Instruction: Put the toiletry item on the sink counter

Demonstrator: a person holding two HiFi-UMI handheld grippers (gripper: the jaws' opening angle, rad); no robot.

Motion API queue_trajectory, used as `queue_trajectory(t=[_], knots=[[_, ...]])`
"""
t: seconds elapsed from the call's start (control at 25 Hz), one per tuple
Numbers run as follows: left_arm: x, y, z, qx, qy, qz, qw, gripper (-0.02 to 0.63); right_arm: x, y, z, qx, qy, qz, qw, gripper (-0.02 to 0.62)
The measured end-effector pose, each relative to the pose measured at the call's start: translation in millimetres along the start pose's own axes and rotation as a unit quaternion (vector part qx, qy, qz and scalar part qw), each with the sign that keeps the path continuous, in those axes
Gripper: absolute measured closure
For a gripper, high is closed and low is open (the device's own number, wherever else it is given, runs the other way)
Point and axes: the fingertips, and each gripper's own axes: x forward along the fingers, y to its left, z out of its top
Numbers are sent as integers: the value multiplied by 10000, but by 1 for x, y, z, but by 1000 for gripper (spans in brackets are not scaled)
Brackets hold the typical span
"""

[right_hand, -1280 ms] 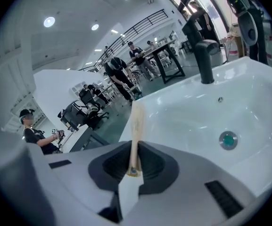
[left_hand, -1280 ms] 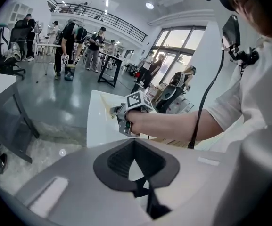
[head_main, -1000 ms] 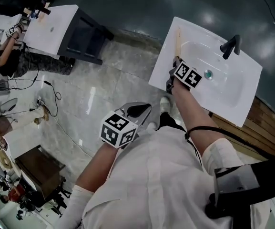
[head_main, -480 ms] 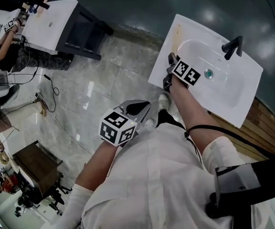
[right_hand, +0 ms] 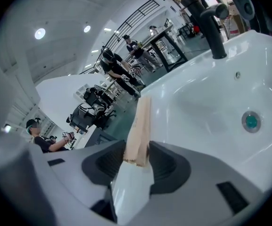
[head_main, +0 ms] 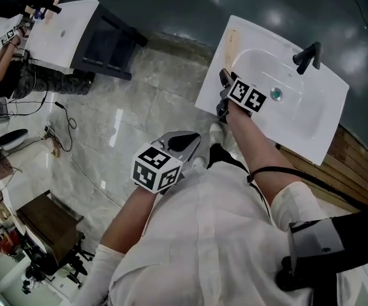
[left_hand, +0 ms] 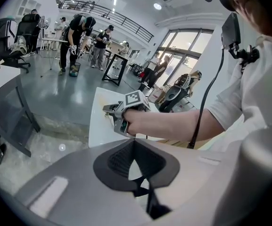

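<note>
The toiletry item (head_main: 229,44) is a long, flat tan piece lying on the left rim of the white sink counter (head_main: 311,127). My right gripper (head_main: 226,76) hovers at its near end. In the right gripper view the item (right_hand: 141,121) runs out from between the jaws of my right gripper (right_hand: 136,160). The jaws are opening, with narrow gaps between the pads and the item. My left gripper (head_main: 194,141) is held over the floor near my body. Its dark pads (left_hand: 114,160) meet at the tips with nothing between them.
A black faucet (head_main: 306,57) and a green drain (head_main: 275,94) are in the basin to the right of the item. A second white counter (head_main: 62,30) with a person at it stands at the far left. Cables (head_main: 62,129) and a dark cabinet (head_main: 50,225) are on the floor.
My right gripper has stayed at the sink's left rim over the item's near end. The whole view has shifted slightly. My left gripper has barely moved.
</note>
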Motion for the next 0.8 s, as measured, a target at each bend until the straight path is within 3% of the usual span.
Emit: queue_trajectory(t=[0.44, 0.8], knots=[[-9, -9, -14, 162, -49, -107, 9998, 600, -18, 5, -8, -78, -54, 86, 9999, 440], [-33, -29, -36, 411, -156, -292, 9986, 600, -67, 21, -20, -338, -203, 93, 9992, 440]])
